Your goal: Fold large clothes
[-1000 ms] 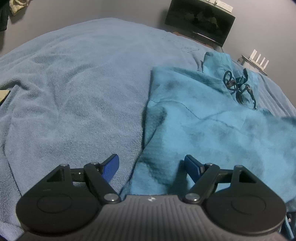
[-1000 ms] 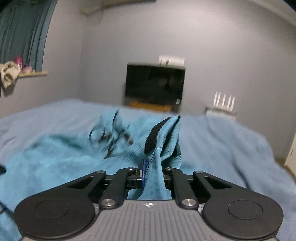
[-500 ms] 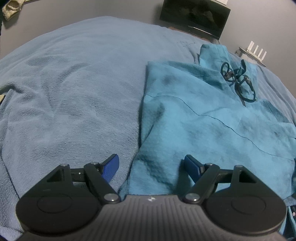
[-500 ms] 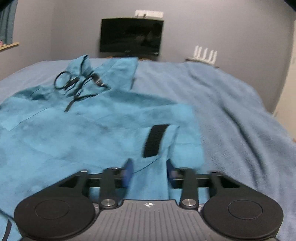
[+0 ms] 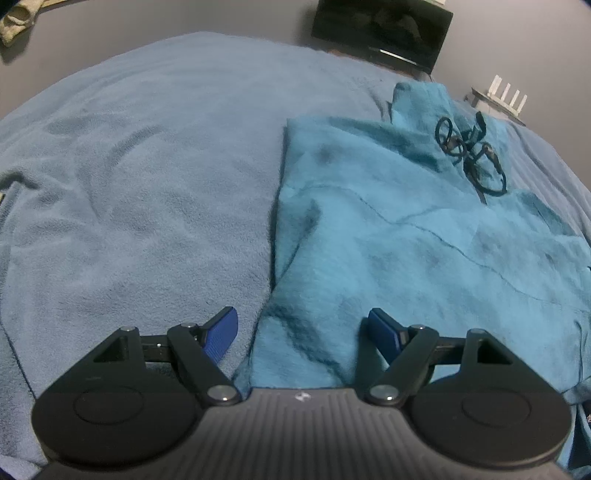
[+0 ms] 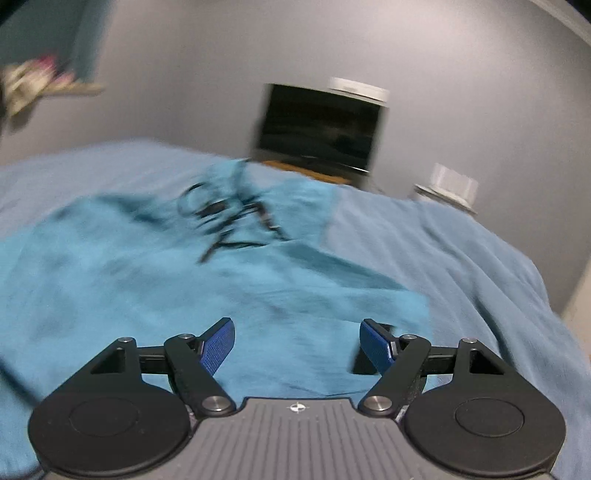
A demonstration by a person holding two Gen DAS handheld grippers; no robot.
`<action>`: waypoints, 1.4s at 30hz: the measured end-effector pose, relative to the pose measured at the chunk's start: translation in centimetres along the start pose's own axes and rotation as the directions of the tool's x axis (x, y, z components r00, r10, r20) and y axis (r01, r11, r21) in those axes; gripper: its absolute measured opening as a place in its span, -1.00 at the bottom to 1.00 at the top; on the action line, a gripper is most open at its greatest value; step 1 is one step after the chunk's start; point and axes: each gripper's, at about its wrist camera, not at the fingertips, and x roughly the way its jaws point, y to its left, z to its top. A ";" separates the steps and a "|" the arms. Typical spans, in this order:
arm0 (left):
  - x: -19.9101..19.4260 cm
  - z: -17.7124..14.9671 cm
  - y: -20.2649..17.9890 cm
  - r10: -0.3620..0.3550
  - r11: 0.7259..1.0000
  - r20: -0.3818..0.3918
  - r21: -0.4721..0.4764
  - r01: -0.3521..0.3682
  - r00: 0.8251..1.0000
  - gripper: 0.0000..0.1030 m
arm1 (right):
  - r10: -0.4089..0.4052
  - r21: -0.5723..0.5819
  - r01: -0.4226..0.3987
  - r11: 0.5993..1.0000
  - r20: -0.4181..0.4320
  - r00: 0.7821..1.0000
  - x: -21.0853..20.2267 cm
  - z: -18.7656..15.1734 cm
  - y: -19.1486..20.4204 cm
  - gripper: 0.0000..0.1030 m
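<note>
Now the bed (image 5: 155, 177) fills nearly everything, its pale blue fleece blanket running off to the far edge where a dark television (image 5: 380, 33) stands against the grey wall. Spread flat across the right half of that blanket lies the teal hooded garment (image 5: 406, 251), hood toward the far edge, its left side making a straight line down the middle of the bed. Its black drawcord (image 5: 471, 155) sits in loose loops near the hood.

What has changed is on the right side: a second ago the right gripper (image 6: 297, 345) was pinching a sleeve with a black strip, and it has let that go, so the sleeve now lies folded inward on the body. Its jaws are opening at this moment, with nothing gripped between them (the cloth simply lies beneath, and this view is blurred).

The left gripper (image 5: 303, 332) hovers at the garment's near left corner, jaws spread wide as before and holding nothing.

By my reckoning one sleeve fold is done, and the left side or the bottom hem comes next.
</note>
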 end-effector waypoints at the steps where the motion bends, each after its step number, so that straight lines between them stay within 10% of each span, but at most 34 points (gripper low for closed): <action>1: 0.3 0.0 0.0 0.002 1.000 -0.006 0.000 -0.002 1.000 0.48 | 0.011 -0.038 -0.012 0.999 -0.013 1.000 0.5 0.2 0.9 0.49; 7: 1.7 -0.2 0.1 0.022 1.000 -0.028 0.007 -0.022 0.999 0.66 | -0.002 -0.145 -0.026 0.989 -0.192 0.981 4.0 -2.0 2.7 0.52; 19: -0.8 -1.2 0.6 -0.013 1.000 0.106 0.009 0.012 0.994 0.74 | 0.007 0.066 -0.004 0.998 -0.044 0.999 -3.3 0.2 0.0 0.61; 28: -11.1 -0.4 -1.2 -0.017 1.000 0.399 0.004 0.017 0.917 0.74 | 0.064 0.056 -0.071 0.996 0.130 0.990 -16.1 3.0 -2.7 0.71; 32: -18.9 0.2 -1.4 -0.157 0.987 0.440 0.096 0.128 0.884 0.91 | 0.055 0.005 -0.056 0.998 0.118 0.991 -21.2 1.7 -4.6 0.73; 42: -27.0 -4.5 0.1 -0.209 0.934 0.179 0.328 0.142 0.961 0.92 | 0.136 -0.037 -0.135 0.990 0.029 0.990 -31.9 -2.2 -9.8 0.74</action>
